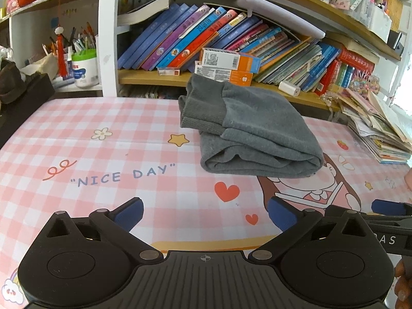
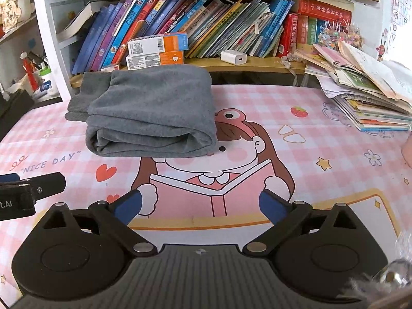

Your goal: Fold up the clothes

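Observation:
A grey garment (image 1: 247, 128) lies folded into a thick bundle on the pink checked tablecloth (image 1: 103, 154), its ribbed cuffs pointing left and back. In the right wrist view the same grey garment (image 2: 152, 113) sits left of centre, over the cartoon print. My left gripper (image 1: 204, 213) stands open, well short of the bundle, with nothing between its blue pads. My right gripper (image 2: 200, 206) is open too, nearer the table's front, and holds nothing. Each gripper shows at the edge of the other's view.
A bookshelf (image 1: 231, 38) full of slanted books runs along the back, with orange-and-white boxes (image 1: 226, 64) and a white charger (image 2: 233, 57) on its ledge. A stack of booklets (image 2: 365, 97) sits at the right. A pen pot (image 1: 85, 61) stands at the back left.

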A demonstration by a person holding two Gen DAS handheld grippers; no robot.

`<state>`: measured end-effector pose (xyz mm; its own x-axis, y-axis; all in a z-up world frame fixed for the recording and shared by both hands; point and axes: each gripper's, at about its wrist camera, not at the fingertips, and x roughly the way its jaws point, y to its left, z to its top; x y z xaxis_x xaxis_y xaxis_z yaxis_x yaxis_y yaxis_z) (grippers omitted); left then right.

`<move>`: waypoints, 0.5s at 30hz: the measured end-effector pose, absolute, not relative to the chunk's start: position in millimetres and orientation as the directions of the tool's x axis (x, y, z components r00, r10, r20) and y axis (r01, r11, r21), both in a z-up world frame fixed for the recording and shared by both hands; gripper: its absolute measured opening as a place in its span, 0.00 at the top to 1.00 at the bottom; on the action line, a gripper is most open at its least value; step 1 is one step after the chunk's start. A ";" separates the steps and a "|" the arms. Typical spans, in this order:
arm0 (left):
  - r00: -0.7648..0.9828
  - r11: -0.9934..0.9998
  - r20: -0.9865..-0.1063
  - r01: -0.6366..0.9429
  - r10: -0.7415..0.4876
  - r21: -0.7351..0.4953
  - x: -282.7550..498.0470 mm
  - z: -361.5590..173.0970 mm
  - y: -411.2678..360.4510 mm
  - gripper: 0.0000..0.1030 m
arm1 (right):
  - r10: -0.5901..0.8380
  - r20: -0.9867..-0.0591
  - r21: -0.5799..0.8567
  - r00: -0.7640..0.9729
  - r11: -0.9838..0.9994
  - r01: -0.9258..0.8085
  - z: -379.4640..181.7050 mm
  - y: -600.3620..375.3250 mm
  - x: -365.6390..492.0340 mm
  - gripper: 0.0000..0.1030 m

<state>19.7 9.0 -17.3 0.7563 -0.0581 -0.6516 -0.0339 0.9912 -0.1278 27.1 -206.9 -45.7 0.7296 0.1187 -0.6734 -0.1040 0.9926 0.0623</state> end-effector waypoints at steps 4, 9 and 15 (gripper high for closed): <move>0.756 0.991 -0.652 -0.033 -0.060 -0.128 19.0 -17.5 9.4 0.00 | 0.119 -0.674 0.060 0.729 0.992 -0.107 -45.3 -206.5 27.1 0.04; 0.754 0.991 -0.654 -0.032 -0.062 -0.130 18.8 -17.7 9.7 0.00 | 0.119 -0.675 0.059 0.728 0.992 -0.107 -45.1 -206.2 26.9 0.04; 0.751 0.991 -0.657 -0.026 -0.066 -0.129 19.3 -18.8 9.1 0.00 | 0.118 -0.676 0.058 0.727 0.993 -0.107 -45.3 -205.6 27.1 0.04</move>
